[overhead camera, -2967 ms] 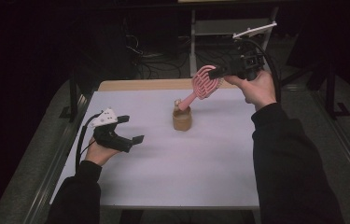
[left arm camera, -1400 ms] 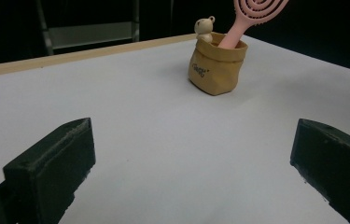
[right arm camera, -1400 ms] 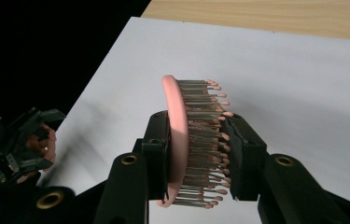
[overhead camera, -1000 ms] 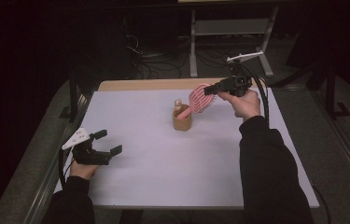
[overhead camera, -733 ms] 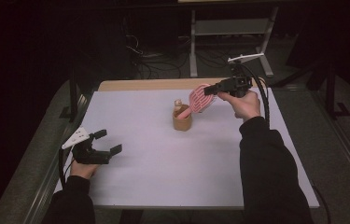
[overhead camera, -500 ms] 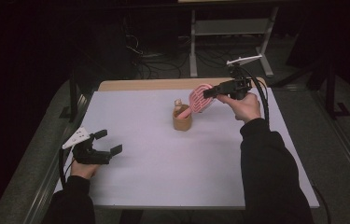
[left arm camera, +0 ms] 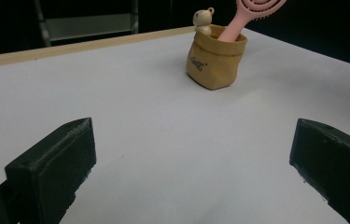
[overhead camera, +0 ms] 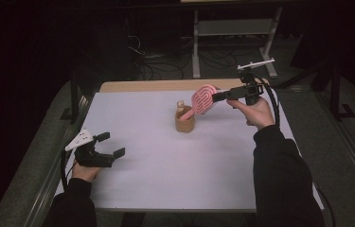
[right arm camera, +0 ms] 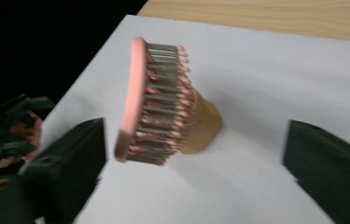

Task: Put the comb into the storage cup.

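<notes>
Placement of the pink hairbrush [overhead camera: 204, 98] into the small tan pouch [overhead camera: 184, 124] looks like the step just finishing in the high view: the brush stands handle-down in the pouch, head leaning up toward the right tongs [overhead camera: 217, 96], whose jaws have just been opening and now stand spread, tips close beside the brush head. Whether a pad touches the head I cannot tell from here. The left tongs [overhead camera: 111, 144] lie low on the white bench [overhead camera: 165, 179], spread, empty and well apart from the pouch. My judgement is that the next move calls for drawing the right tongs straight back without nudging the brush or tipping the pouch.

From the left gripper view, the pouch [left arm camera: 214, 63] sits upright far across the bench, a little bear figure [left arm camera: 203, 19] at its rim and the brush handle [left arm camera: 231, 30] slanting out.

Seen in the right gripper view, the brush head [right arm camera: 151, 100] hangs edge-on between the wide-spread jaws, nearer the left one, with clear space toward the other jaw; no pad presses on it.
</notes>
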Available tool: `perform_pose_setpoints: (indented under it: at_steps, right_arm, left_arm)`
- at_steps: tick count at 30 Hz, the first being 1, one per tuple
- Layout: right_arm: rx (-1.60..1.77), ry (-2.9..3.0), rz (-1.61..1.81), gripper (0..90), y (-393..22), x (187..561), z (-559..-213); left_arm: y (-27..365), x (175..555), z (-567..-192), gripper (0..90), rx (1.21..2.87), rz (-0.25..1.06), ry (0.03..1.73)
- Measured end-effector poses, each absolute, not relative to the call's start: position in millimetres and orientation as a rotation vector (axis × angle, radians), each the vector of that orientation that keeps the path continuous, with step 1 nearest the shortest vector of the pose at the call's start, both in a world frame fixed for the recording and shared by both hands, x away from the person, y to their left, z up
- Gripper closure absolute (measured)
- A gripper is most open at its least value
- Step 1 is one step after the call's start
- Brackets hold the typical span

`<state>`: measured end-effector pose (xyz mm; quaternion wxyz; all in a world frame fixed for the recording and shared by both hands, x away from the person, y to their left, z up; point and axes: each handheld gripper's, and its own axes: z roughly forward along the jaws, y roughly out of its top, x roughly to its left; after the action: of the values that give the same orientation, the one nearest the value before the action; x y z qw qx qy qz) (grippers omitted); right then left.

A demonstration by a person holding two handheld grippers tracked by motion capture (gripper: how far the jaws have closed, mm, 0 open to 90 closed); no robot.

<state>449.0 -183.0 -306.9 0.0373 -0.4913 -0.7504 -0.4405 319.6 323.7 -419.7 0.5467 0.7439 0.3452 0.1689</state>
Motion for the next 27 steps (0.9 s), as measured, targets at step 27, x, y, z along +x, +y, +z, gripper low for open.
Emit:
perform_pose_setpoints:
  at_steps: [27]
  right_arm:
    - [-1.571, -2.322, -1.489, 0.0, -243, 418, -321]
  left_arm:
    - [325, 321, -421, 0.1, 1.750, 0.393, 0.829]
